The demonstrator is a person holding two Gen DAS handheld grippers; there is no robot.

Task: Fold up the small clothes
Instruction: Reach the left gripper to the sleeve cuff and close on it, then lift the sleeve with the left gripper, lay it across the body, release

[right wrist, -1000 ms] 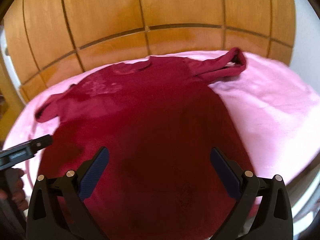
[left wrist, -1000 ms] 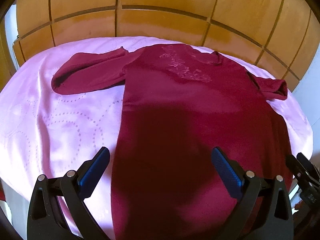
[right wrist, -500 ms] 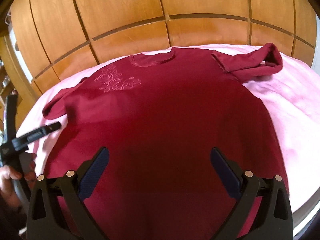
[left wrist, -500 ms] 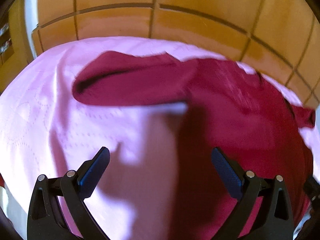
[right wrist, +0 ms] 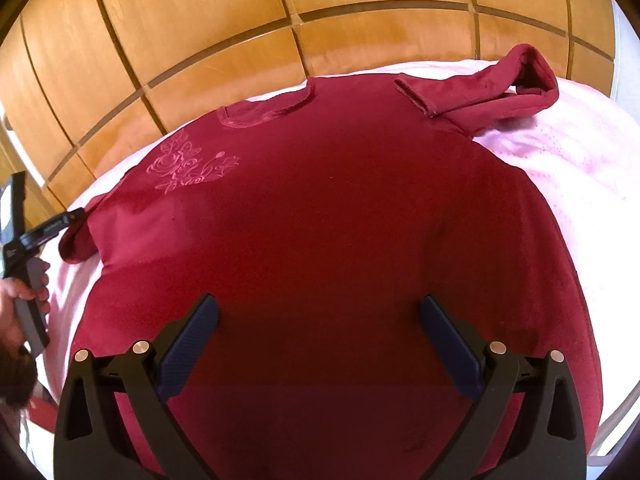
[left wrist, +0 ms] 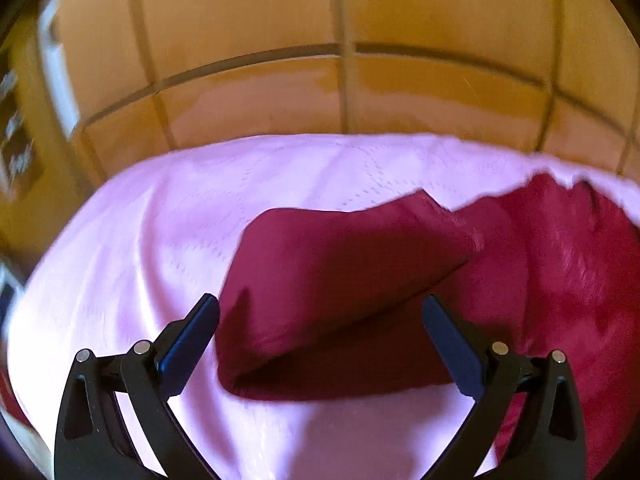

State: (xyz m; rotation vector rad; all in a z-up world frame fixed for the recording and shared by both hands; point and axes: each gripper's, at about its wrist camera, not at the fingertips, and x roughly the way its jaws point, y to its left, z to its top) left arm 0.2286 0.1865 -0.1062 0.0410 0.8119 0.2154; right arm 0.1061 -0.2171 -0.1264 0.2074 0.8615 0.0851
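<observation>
On the pink quilted bedspread, before a wooden panelled headboard: one dark red long-sleeved top with rose embroidery, spread flat, front up. Left gripper: fingers spread wide, empty, poised over the top's outstretched sleeve. Right gripper: fingers spread wide, empty, above the lower body.

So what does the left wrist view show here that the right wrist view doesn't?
Only the left wrist view shows the left sleeve up close, lying between the open left claw. Only the right wrist view shows the rose embroidery, neckline, right sleeve and the open right claw over the shirt's body. Both show the maroon shirt, pink bedcover and wooden panelling.
</observation>
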